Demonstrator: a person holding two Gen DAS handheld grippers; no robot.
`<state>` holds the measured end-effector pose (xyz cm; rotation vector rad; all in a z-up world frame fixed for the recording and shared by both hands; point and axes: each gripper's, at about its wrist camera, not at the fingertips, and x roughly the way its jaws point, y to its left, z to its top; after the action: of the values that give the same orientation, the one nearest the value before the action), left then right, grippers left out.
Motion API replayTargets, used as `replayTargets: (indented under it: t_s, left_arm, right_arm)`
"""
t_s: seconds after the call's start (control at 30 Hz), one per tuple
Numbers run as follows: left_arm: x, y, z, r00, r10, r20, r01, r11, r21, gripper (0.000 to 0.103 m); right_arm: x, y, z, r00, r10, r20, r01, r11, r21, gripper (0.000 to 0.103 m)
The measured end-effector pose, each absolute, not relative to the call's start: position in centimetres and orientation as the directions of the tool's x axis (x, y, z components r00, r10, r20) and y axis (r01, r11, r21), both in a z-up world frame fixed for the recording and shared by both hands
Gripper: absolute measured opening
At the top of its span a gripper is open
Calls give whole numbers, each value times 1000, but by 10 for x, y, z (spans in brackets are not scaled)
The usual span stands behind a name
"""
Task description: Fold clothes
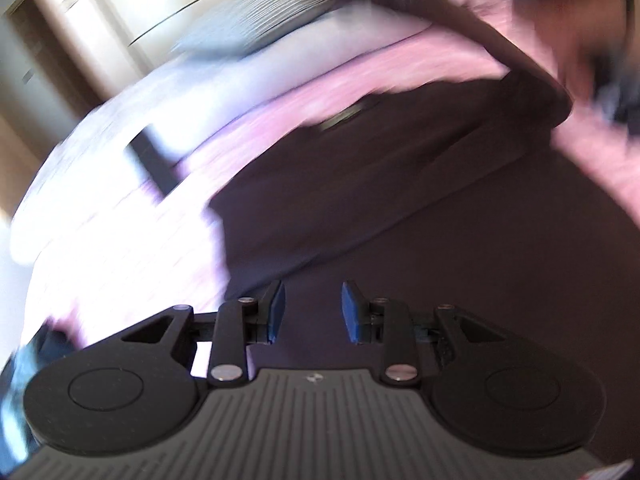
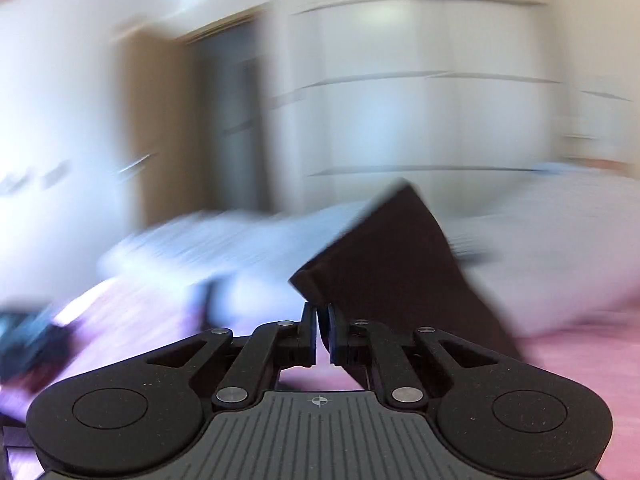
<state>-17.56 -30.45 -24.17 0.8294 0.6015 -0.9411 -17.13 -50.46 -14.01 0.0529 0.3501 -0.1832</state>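
A dark garment (image 1: pixel 380 184) lies spread on a pink bedspread (image 1: pixel 304 84), its collar toward the far side. My left gripper (image 1: pixel 313 308) hovers just above its near part, open and empty, blue pads apart. In the right wrist view my right gripper (image 2: pixel 322 320) is shut on a corner of the same dark garment (image 2: pixel 384 256) and holds it lifted, the cloth standing up past the fingers. In the left wrist view that lifted fold (image 1: pixel 460 12) stretches across the upper right. Both views are motion-blurred.
A white duvet (image 1: pixel 120 112) and a striped pillow (image 1: pixel 256 20) lie at the far side of the bed. White wardrobe doors (image 2: pixel 420 80) and a wooden door (image 2: pixel 160 120) stand behind. A dark item (image 2: pixel 28 340) lies at the left on the bedspread.
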Motion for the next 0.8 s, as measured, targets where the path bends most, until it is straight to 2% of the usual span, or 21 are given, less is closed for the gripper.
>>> replayTargets:
  t_s: [0.1, 0.2, 0.23, 0.3, 0.33, 0.37, 0.57, 0.8]
  left_arm:
    - [-138, -262, -251, 505, -408, -761, 851, 383, 359, 27]
    - [-107, -233, -261, 506, -381, -774, 839, 427, 338, 26]
    - [-100, -228, -264, 500, -380, -778, 838, 437, 326, 26]
    - [-86, -222, -268, 487, -389, -782, 843, 444, 304, 27]
    - [-81, -222, -269, 476, -399, -783, 848, 445, 289, 26]
    - [-74, -224, -269, 464, -413, -784, 853, 446, 270, 26]
    - [-34, -270, -280, 341, -522, -782, 901, 420, 113, 26]
    - [17, -353, -319, 155, -599, -785, 889, 431, -153, 26]
  right_arm:
    - [-112, -443, -222, 864, -31, -502, 38, 999, 3, 7]
    - [-78, -415, -278, 741, 15, -671, -34, 999, -15, 8]
    - [-75, -416, -283, 713, 11, -701, -36, 999, -21, 8]
    - [-75, -423, -288, 662, -3, -750, -32, 999, -32, 26]
    - [-80, -422, -283, 656, 0, -755, -28, 999, -24, 60]
    - [-85, -419, -276, 654, 5, -756, -18, 1000, -10, 82]
    - [-126, -432, -232, 643, -77, -762, 109, 994, -9, 83]
    - [-188, -498, -232, 560, -248, -791, 372, 928, -27, 83]
